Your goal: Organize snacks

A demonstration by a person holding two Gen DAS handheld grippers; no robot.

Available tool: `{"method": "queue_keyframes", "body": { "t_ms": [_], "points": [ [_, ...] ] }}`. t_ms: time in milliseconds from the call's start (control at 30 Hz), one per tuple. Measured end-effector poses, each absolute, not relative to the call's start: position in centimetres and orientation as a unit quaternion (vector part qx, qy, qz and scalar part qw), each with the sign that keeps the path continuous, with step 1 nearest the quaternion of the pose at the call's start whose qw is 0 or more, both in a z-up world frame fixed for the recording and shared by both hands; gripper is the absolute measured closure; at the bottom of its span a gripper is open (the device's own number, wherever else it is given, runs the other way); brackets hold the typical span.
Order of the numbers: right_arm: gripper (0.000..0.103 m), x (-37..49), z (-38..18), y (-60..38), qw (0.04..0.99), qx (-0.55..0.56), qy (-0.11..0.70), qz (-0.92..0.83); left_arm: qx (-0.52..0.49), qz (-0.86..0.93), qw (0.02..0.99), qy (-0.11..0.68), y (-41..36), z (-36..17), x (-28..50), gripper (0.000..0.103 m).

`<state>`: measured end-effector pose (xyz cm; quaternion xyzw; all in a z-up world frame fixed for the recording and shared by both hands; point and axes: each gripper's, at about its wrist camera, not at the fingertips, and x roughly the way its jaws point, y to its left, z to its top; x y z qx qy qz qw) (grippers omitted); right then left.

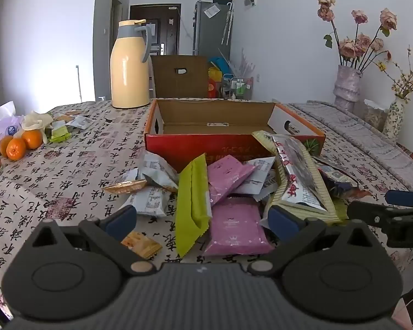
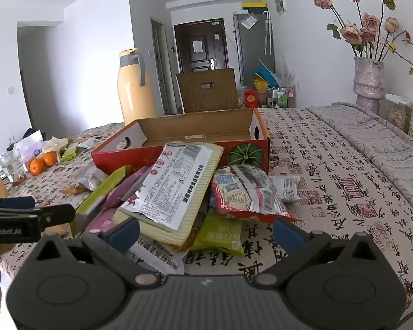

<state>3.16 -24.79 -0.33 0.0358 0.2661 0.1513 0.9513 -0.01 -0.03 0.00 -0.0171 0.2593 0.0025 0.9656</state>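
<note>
Two pink packets [image 1: 234, 214], one green packet [image 1: 191, 206], one open box [image 1: 206, 126], three oranges [image 1: 19, 143]

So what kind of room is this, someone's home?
Most likely a lived-in flat: a dining table under a calligraphy-print cloth, a thermos jug, a vase of dried roses, and an entrance door down the hall.

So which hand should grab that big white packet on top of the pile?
Probably the right: the big white packet lies just ahead of its open jaws, top of the pile.
</note>
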Motion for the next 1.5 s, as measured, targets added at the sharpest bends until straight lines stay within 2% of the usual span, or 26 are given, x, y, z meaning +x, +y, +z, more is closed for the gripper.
{"method": "queue_keyframes", "body": {
  "t_ms": [1500],
  "points": [
    [0.0,3.38,-0.83,-24.84,0.95,0.039,0.273,0.147,-0.018,0.01,0.966,0.257,0.07,-0.02,0.28,0.0]
  ]
}}
